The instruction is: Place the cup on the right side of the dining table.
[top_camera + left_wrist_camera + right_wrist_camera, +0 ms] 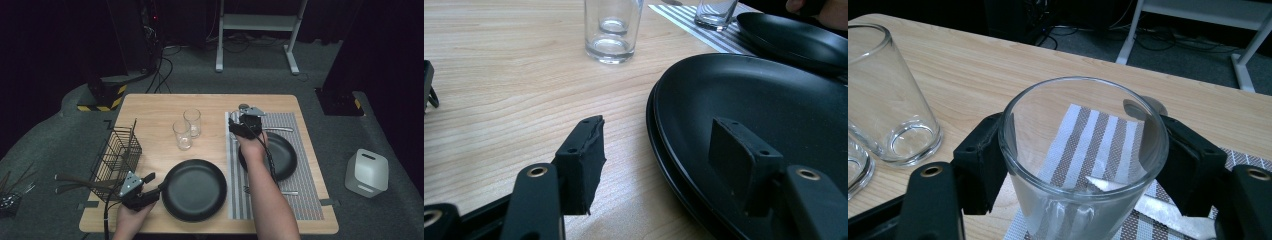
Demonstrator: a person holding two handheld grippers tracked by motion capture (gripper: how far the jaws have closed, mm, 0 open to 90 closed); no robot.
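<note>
**Glass set down at place mat's corner**

At left, the left gripper (659, 160) straddles the black plate's (194, 190) rim, jaws open. At right, the right gripper (1083, 165) clasps a glass (1083, 150) over the striped mat (280, 200); thin, slick and breakable, it is best held mid-wall.

Wire basket (116, 155) at table's left edge, two empty glasses (187, 129) mid-table – white canister (366, 172) on floor
</note>
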